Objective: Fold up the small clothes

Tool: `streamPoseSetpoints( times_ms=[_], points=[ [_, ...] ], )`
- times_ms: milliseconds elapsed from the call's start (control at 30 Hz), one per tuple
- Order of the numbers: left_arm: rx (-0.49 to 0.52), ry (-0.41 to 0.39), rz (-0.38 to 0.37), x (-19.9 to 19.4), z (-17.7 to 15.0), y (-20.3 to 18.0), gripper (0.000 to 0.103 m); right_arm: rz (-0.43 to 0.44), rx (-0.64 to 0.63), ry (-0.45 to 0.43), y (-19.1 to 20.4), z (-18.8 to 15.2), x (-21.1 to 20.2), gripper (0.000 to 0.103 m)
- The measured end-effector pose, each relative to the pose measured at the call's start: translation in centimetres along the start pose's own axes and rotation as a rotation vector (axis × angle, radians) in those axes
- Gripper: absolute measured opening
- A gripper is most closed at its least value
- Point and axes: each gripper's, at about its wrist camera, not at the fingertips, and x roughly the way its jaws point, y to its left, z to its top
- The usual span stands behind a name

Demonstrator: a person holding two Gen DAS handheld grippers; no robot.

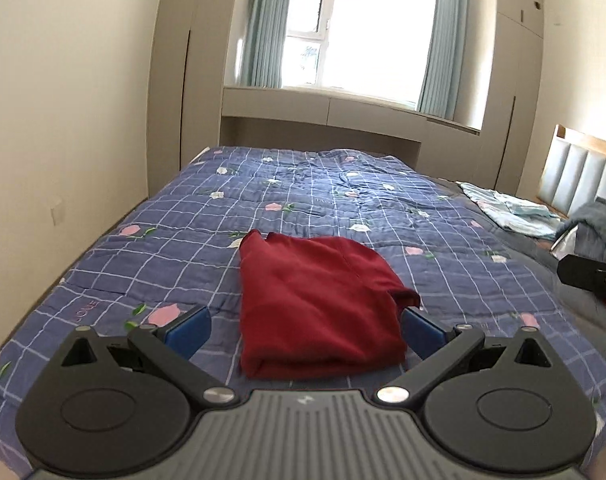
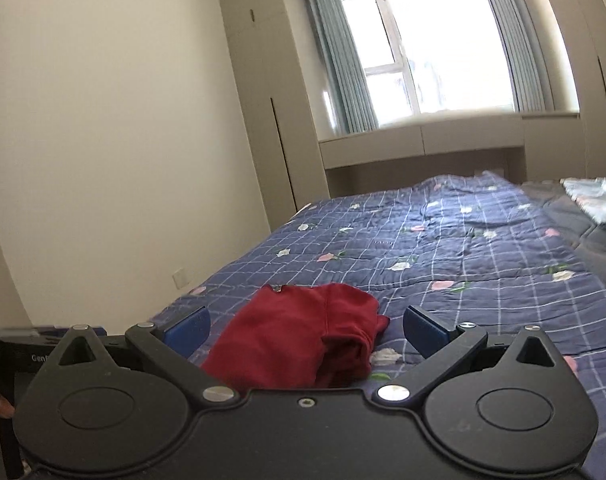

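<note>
Open quilt point(image 1: 175, 248) lies all round the folded red garment point(image 1: 315, 304), with only a pale blue cloth point(image 1: 511, 210) and grey blanket point(image 1: 599, 232) bunched well off by the headboard point(image 1: 579, 176).

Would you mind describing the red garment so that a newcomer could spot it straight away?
Start at the bed, covered by a blue checked quilt with pink and white flowers. Near its close edge, just ahead of the open left gripper, lies the red garment, folded into a compact bundle. It is the only plain dark red thing there; the pale blue cloth lies far off by the headboard.
</note>
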Motion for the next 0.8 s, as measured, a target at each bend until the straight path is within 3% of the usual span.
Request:
streamPoseSetpoints(
  times_ms=[167,433,800],
  points=[
    [0.0,-0.02,0.018,-2.4,-2.7,-0.1,0.103,-0.028,-0.058,0.001,1.8,-2.6,-2.3,0.102],
    [0.0,-0.004,0.051,-3.4,-6.6,0.3,0.103,-0.073,-0.095,0.039,3.4,-6.5,-2.6,0.102],
    [-0.042,0.029,0.071,-3.0,-8.2,1.5,0.103,-0.103,-0.066,0.092,2.8,-8.2,-1.7,0.102]
  ],
)
